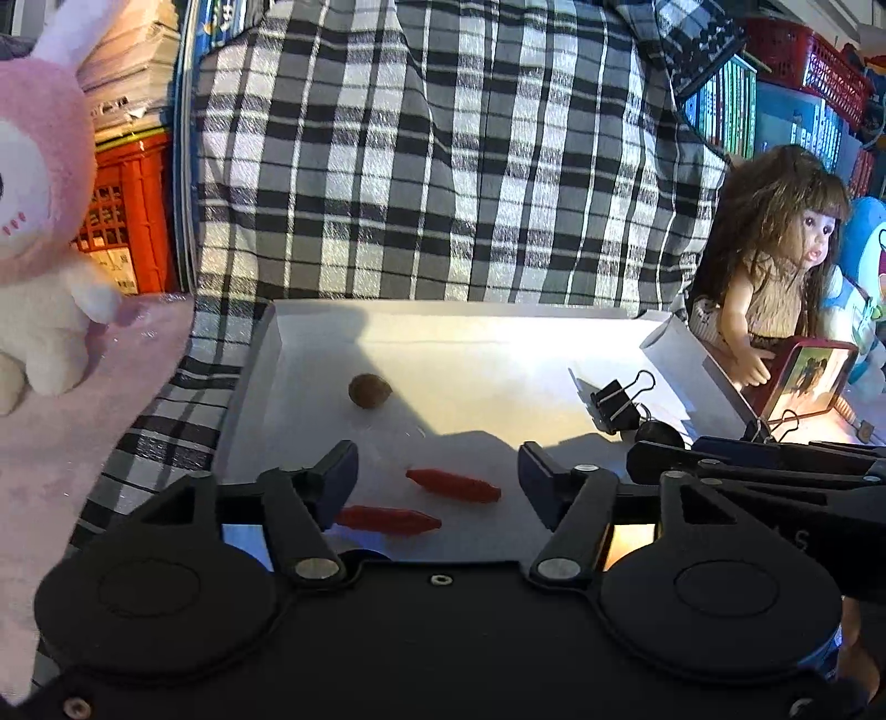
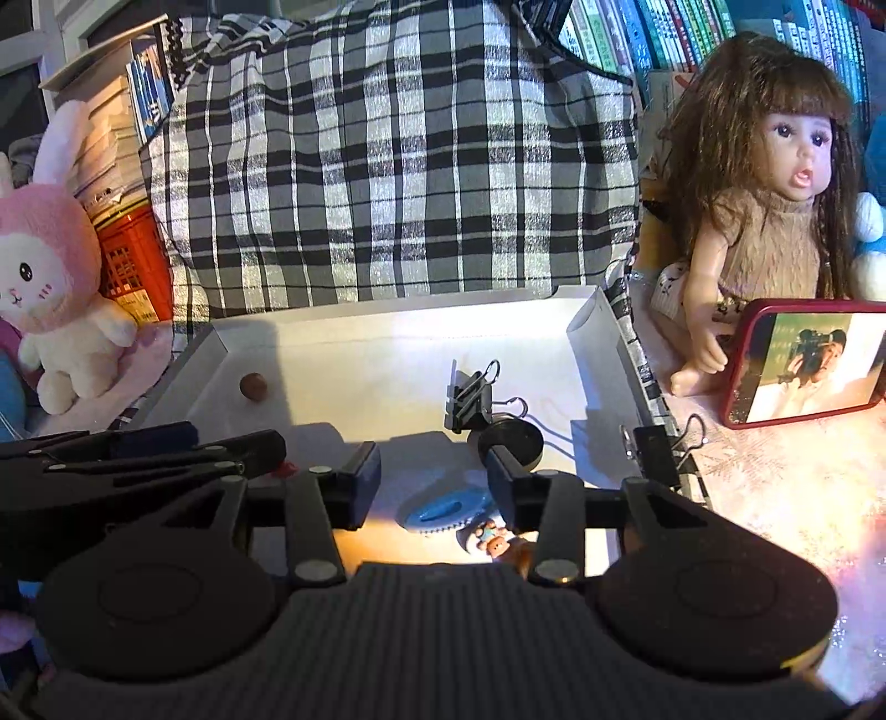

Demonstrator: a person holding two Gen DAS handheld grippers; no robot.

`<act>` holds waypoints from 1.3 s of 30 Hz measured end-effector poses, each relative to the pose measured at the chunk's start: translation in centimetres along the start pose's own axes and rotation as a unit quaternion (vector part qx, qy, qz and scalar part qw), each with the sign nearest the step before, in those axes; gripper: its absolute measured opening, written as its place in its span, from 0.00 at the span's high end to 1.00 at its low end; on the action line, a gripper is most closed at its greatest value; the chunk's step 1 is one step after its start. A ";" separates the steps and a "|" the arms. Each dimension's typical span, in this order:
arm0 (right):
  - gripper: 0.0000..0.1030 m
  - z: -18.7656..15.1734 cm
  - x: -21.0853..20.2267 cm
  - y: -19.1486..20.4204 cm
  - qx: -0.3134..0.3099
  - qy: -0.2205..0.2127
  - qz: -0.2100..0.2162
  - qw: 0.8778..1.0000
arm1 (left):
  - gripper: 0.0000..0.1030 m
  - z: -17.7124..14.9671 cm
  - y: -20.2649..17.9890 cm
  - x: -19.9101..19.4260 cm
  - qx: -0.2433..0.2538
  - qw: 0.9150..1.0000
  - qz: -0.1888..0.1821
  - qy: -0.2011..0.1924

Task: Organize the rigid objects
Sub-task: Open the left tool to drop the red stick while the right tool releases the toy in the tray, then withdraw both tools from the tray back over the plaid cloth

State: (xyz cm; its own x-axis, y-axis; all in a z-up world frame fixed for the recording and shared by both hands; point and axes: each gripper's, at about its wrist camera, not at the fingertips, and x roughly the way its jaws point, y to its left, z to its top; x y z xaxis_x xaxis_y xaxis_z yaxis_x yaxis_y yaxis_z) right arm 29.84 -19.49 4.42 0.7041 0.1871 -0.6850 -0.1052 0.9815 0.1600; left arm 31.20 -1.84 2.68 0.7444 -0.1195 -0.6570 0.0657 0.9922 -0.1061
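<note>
Checked black-and-white cloth backdrop [image 1: 443,166]; shallow white cardboard tray [image 1: 470,327]. Left gripper [image 1: 437,476], jaws apart, empty: two red spindle-shaped plastic pieces [image 1: 453,485] between. Right gripper [image 2: 434,479], jaws apart, empty: blue toothed plastic gear [image 2: 443,509] between.

A checked cloth [image 2: 387,166] hangs behind the far edge of the table. A pink rabbit plush [image 2: 50,293] sits at the table's left end, a long-haired doll [image 2: 764,221] at the right, touching a red phone [image 2: 803,365]. Books [image 2: 653,33] stand behind.
</note>
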 end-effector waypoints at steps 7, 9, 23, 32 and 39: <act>0.34 0.2 -1.5 0.1 -0.006 -0.015 -0.007 1.000 | 0.27 0.2 0.5 -1.8 -0.003 1.000 0.005 -0.013; 0.32 0.2 -1.9 0.2 -0.008 -0.019 -0.009 1.000 | 0.25 0.2 0.5 -2.2 -0.001 1.000 0.006 -0.016; 0.17 -0.1 -3.5 -0.1 -0.002 -0.033 -0.018 0.999 | 0.18 -0.4 1.0 -4.0 -0.004 1.000 0.005 -0.019; 0.11 -0.8 -4.5 -0.5 0.003 -0.043 -0.034 0.998 | 0.13 -1.0 1.3 -5.1 -0.006 1.000 0.003 -0.020; 0.02 -1.7 -5.5 -0.1 -0.011 -0.058 -0.041 0.997 | 0.13 -1.6 1.4 -6.5 -0.003 1.000 -0.003 -0.024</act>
State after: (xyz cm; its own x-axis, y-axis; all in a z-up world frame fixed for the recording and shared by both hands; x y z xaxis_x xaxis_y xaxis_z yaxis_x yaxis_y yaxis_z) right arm 24.75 -20.53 6.99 0.7878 0.1007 -0.6076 -0.0579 0.9943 0.0897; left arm 25.40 0.28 5.58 0.7751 -0.1228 -0.6197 0.0658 0.9913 -0.1142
